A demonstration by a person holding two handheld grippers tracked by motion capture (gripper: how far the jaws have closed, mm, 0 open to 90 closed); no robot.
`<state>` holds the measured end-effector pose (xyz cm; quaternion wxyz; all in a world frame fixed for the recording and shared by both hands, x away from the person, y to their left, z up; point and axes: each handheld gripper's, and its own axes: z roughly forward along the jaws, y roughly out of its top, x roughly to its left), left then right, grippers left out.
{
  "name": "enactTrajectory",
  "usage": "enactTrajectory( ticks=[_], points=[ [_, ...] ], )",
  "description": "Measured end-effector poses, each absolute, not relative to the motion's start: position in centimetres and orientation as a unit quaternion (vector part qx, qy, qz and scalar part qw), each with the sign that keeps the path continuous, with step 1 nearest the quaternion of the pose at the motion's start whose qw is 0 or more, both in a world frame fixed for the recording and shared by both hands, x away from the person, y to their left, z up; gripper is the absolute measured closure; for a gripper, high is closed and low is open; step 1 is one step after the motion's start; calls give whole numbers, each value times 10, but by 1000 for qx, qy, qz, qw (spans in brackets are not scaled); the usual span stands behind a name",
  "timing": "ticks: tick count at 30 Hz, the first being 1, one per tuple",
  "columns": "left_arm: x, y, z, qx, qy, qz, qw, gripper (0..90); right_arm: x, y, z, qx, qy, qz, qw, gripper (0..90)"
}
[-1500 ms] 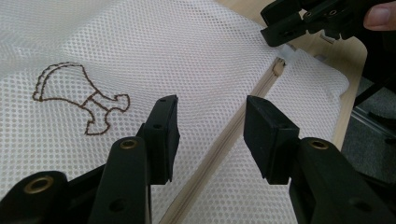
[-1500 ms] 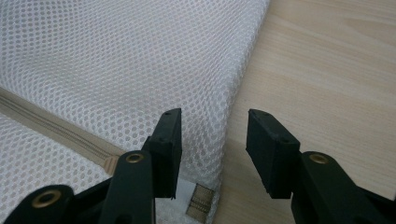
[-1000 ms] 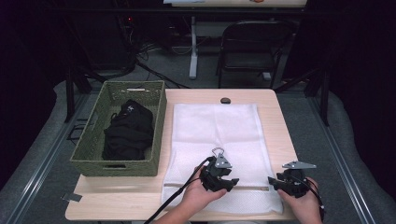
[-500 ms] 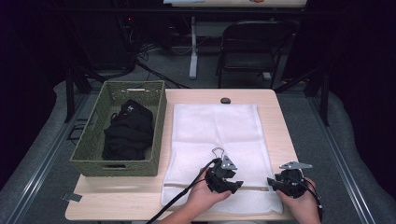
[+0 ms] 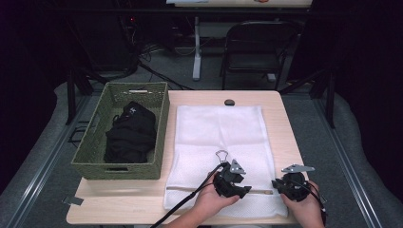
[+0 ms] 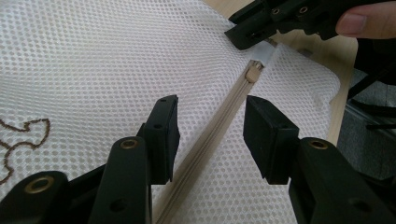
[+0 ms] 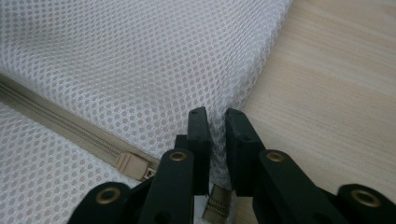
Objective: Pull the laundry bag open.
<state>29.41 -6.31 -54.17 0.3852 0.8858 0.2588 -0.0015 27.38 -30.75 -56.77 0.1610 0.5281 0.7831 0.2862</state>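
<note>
A white mesh bag (image 5: 218, 133) lies flat on the wooden table (image 5: 285, 123), with a beige zipper (image 5: 259, 192) running along its near end. My left gripper (image 5: 246, 185) is open and its jaws straddle the zipper (image 6: 219, 128) just above the mesh (image 6: 93, 60). The zipper pull (image 6: 253, 73) lies beyond its tips, next to my right gripper (image 6: 254, 32). My right gripper (image 5: 275, 186) has just been closing and now pinches a fold of the mesh bag (image 7: 140, 60) at its right edge, beside the pull (image 7: 133, 165). In the right gripper view its jaws (image 7: 216, 119) squeeze the netting.
A green woven basket (image 5: 95, 156) holding black clothing (image 5: 130, 135) stands at the table's left. A small dark object (image 5: 229, 101) lies at the far edge. A brown outline mark (image 5: 221, 155) is on the bag. A folding chair (image 5: 256, 47) stands behind the table.
The right gripper's jaws have closed onto the bag's edge near the zipper end. Both hands have stayed nearly where they were.
</note>
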Motion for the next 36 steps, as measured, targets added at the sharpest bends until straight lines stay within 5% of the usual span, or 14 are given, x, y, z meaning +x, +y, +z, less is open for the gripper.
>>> enactTrajectory(
  ticks=[36],
  points=[
    [289, -101, -547, 891, 222, -37, 394, 648, 265, -317, -537, 513, 756, 374, 161, 873]
  ],
)
